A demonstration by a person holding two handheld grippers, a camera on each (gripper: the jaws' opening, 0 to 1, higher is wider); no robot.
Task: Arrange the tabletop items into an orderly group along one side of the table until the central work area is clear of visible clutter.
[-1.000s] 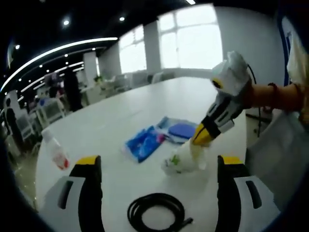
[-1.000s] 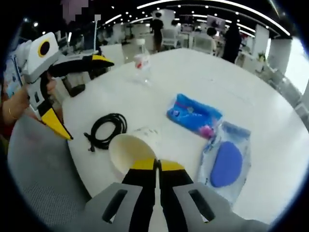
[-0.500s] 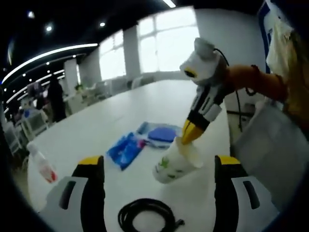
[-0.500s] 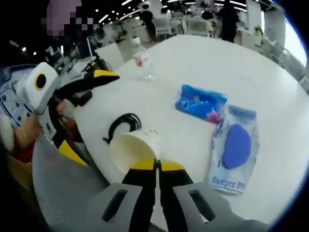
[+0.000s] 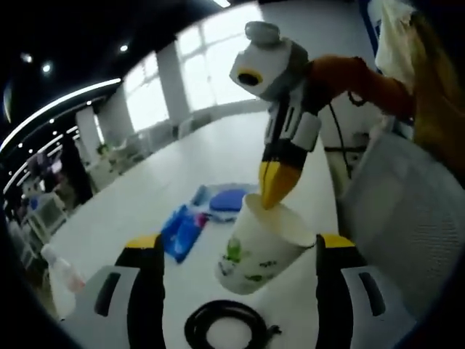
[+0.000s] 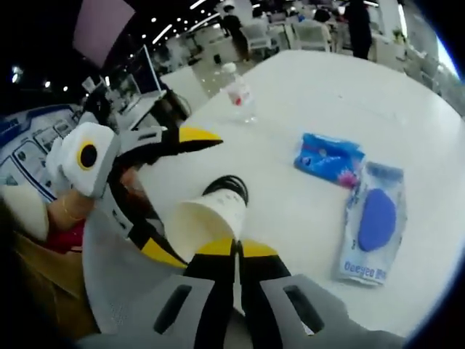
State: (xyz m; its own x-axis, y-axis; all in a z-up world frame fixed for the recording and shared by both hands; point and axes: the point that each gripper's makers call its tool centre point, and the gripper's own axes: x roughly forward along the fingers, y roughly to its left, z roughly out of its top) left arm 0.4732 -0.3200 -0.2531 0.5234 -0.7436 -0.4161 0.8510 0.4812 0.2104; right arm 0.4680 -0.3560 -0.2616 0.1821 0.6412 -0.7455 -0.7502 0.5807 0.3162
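Note:
My right gripper (image 6: 235, 251) is shut on the rim of a white paper cup (image 6: 205, 222) with green print (image 5: 259, 249), held tilted in the air above the white table (image 6: 320, 94). That same gripper (image 5: 275, 187) enters the left gripper view from the upper right. My left gripper (image 5: 236, 254) stands open just below the cup, and it (image 6: 190, 135) shows at the left of the right gripper view. On the table lie a coiled black cable (image 5: 229, 327), a blue packet (image 6: 328, 158), a clear pack with a blue sponge (image 6: 374, 222) and a small bottle with a red label (image 6: 240, 92).
A grey chair back (image 5: 403, 211) stands at the table's near edge. Other tables, chairs and people (image 6: 360, 18) fill the room behind. Bright windows (image 5: 218, 65) line the far wall.
The right gripper has lifted the cup off the table and carried it up and toward the left gripper. The left gripper stayed open.

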